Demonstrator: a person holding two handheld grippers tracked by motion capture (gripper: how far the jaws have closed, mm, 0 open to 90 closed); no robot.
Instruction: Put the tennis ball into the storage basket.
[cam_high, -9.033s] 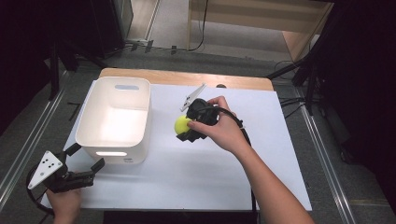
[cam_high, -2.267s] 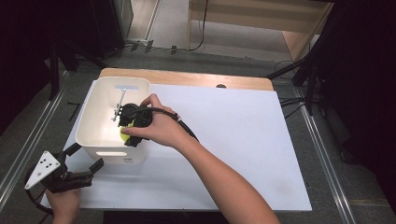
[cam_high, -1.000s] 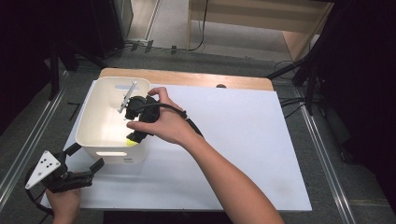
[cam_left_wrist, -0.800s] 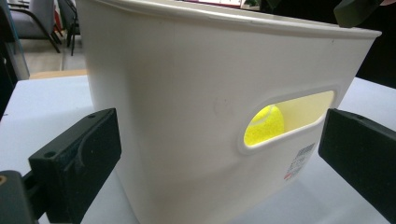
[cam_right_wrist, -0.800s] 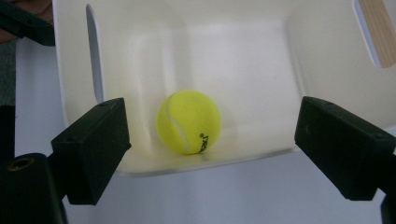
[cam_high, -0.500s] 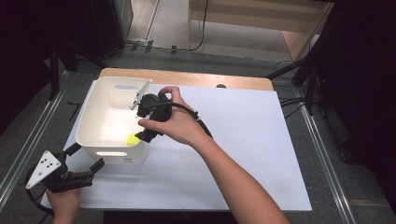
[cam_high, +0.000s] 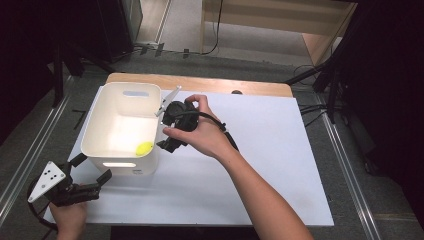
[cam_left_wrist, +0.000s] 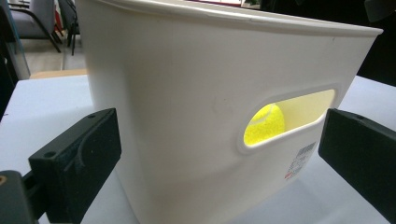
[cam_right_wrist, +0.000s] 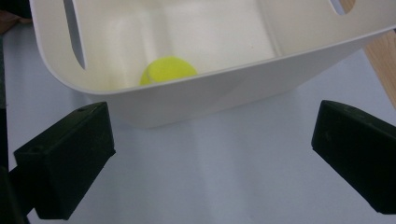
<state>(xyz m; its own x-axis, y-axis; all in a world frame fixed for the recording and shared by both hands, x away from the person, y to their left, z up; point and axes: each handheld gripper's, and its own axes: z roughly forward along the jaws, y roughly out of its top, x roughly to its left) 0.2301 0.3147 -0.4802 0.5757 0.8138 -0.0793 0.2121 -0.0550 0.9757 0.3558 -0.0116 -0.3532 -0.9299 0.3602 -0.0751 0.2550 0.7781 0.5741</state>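
1. A white table (cam_high: 260, 165) stands on a grey floor.
2. At its near left corner, the left hand-held gripper (cam_high: 92, 184) rests released, jaws apart.
3. Farther in, the right hand-held gripper (cam_high: 167, 137) hangs released beside the white bin (cam_high: 150, 97).
4. A yellow ball (cam_high: 145, 148) lies inside the bin, at its near right corner.

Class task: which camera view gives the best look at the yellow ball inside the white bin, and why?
The high view: the yellow ball lies fully exposed on the white bin floor. The right gripper view hides its lower part behind the rim; the left gripper view shows a slice through the handle slot.

The high view looks down on the tabletop (cam_high: 280, 165); both gripper views face the white bin (cam_high: 102, 135) closely, sharing its yellow ball (cam_left_wrist: 264, 124).
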